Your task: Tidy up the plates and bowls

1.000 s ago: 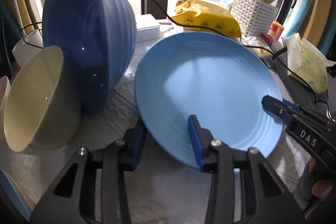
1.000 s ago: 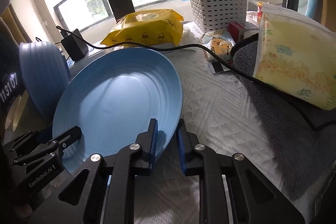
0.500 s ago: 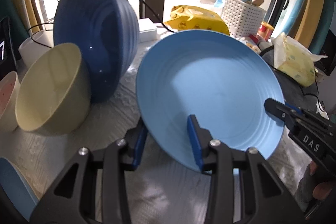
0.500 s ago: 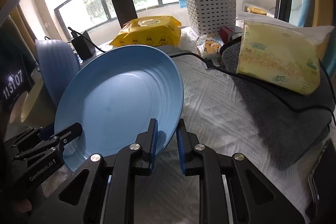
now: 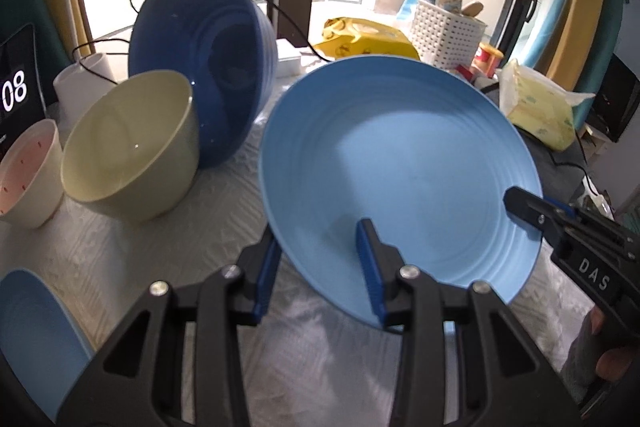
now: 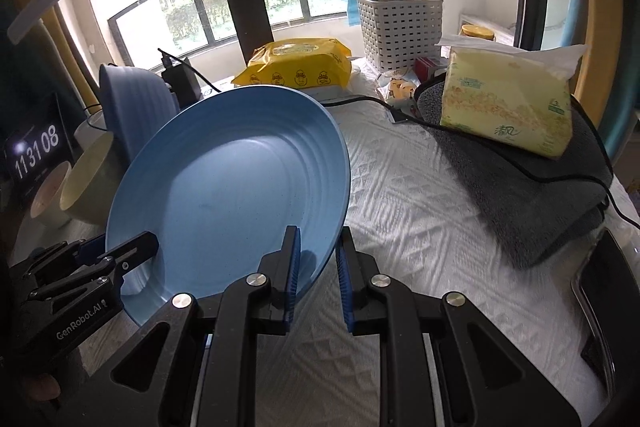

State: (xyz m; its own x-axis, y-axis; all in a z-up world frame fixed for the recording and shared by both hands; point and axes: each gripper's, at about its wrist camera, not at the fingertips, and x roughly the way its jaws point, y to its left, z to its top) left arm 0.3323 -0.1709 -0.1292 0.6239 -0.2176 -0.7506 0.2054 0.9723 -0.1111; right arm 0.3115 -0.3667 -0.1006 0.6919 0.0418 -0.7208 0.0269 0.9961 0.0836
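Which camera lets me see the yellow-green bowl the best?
The left wrist view. There the yellow-green bowl lies tipped on its side with its whole opening facing the camera, between the pink bowl and the dark blue bowl. In the right wrist view only a sliver peeks out behind the light blue plate.

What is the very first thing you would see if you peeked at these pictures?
The big light blue plate fills the middle, tilted up off the white cloth, with the left gripper and the right gripper each pinching its near rim. To its left, a dark blue bowl lies tipped on its side behind a cream bowl.
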